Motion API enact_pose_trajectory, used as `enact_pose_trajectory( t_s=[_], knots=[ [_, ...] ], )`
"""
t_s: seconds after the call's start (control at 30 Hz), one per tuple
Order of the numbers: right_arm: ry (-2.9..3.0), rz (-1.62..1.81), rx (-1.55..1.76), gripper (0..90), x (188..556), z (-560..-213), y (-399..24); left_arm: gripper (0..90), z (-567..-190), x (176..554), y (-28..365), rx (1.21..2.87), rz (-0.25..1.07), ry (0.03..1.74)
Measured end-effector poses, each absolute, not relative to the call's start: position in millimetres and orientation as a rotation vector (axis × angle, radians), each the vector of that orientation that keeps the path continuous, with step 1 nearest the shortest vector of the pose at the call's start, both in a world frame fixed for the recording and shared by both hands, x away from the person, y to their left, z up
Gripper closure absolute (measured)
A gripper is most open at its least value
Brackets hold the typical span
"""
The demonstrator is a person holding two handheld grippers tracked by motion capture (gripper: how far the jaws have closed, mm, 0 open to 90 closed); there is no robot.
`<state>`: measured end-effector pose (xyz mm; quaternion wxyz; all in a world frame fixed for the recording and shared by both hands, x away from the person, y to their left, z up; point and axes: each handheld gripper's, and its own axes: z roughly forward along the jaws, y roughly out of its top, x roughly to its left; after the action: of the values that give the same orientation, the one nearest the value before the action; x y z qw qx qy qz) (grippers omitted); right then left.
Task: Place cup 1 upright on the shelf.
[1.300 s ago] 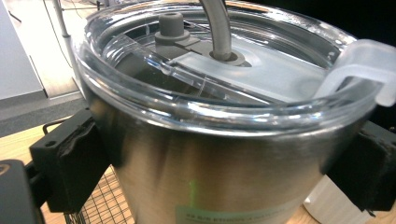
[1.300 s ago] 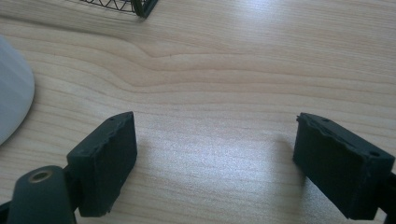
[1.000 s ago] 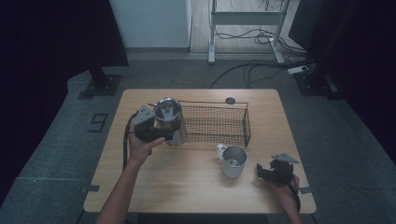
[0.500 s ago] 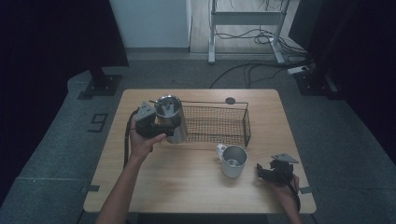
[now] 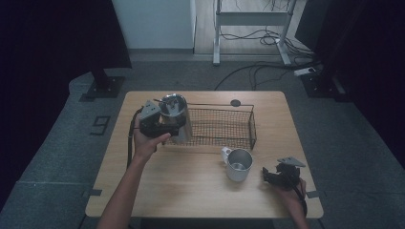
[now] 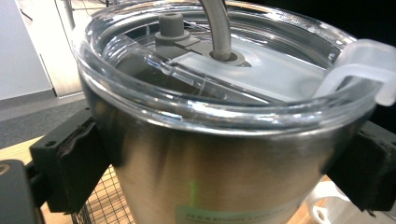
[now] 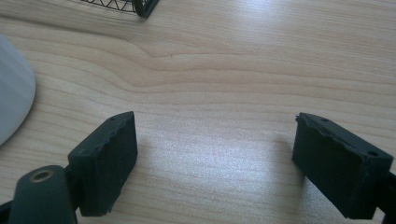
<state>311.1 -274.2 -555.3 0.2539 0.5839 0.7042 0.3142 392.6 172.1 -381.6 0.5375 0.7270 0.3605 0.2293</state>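
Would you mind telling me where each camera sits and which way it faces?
High view: above the person's side, looking forward and down on the table; both forearms show.
Left gripper view: on the left gripper, looking along its jaws clamped on the steel tumbler.
Right gripper view: on the right gripper, looking down at bare wood between open jaws.
Shared: the tumbler and wire basket.

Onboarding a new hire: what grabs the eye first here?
The steel tumbler with a clear lid and straw, clamped in the left gripper at the left end of the wire basket. Next, the metal mug on the table in front of the basket, with the right gripper open beside it.
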Motion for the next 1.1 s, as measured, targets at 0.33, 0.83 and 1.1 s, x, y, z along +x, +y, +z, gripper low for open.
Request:
enact_pose_trajectory(
  t_s=[0.33, 0.83, 1.1],
  knots=[
    [1.913, 0.857, 1.587, 13.7, 311.2, -555.4, -274.3, 4.3, -377.9, 399.6, 170.7, 1.735, 0.557, 0.865],
    [1.912, 0.857, 1.586, 13.7, 311.2, -555.6, -274.4, 4.3, -373.3, 412.8, 166.8, 1.738, 0.563, 0.873],
    [1.913, 0.857, 1.583, 13.7, 311.3, -555.6, -274.5, 4.3, -370.6, 417.2, 164.1, 1.74, 0.575, 0.866]
  ],
)
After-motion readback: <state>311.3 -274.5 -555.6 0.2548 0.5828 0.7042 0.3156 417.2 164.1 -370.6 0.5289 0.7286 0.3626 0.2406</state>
